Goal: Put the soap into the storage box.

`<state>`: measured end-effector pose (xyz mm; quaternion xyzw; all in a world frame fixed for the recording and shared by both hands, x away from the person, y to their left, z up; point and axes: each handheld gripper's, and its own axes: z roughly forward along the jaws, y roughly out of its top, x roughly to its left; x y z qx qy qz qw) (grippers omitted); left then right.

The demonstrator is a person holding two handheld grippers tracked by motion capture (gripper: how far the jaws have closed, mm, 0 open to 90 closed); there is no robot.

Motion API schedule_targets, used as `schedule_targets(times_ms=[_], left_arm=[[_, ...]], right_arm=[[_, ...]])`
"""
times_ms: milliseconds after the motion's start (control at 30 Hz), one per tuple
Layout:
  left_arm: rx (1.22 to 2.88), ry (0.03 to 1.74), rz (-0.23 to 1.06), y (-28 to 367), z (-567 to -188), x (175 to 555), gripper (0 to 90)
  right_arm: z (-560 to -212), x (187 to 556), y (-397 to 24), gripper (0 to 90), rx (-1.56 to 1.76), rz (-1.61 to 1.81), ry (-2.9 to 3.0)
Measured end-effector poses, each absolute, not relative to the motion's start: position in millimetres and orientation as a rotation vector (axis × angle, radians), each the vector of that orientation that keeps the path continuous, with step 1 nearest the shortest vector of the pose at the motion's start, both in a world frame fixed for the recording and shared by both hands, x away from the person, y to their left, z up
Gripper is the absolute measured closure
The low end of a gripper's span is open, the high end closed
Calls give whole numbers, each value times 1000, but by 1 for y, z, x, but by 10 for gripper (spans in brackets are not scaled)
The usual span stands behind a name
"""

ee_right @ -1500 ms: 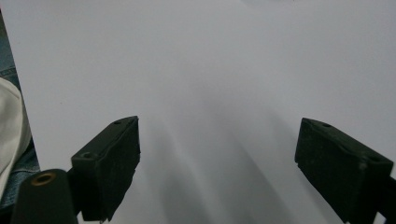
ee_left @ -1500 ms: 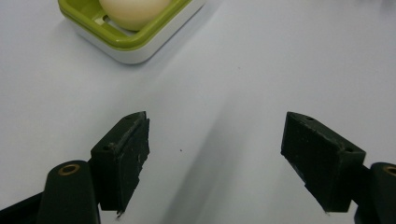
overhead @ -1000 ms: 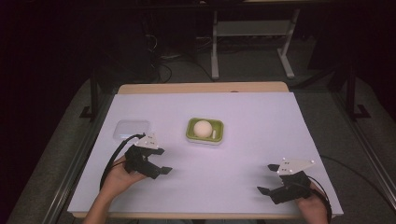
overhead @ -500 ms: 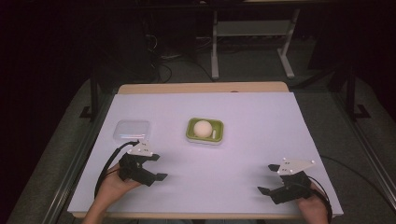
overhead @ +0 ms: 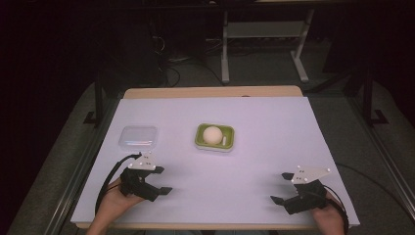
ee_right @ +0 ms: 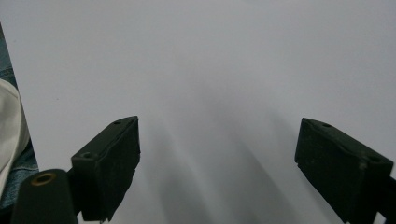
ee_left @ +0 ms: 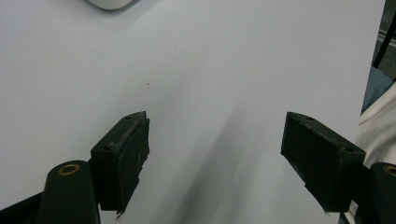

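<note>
While unlabelled, clear lid (overhead: pixel 138 137) near left tool (overhead: pixel 155 183).

A clear plastic box (overhead: pixel 138 137), lid shut and lying flat, sits on the white table at about ten o'clock; beside it, toward centre, a green tray (overhead: pixel 215 138) holds a pale egg (overhead: pixel 213 134).
</note>
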<state>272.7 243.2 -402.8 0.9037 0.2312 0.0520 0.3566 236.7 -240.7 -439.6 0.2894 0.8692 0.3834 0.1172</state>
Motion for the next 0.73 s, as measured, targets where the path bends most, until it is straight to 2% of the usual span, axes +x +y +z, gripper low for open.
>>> schedule_targets(times_ms=[733], left_arm=[[2304,651,134,263,-422,256,231]], right_arm=[[-442,234,-245,134,844,1121,2549]])
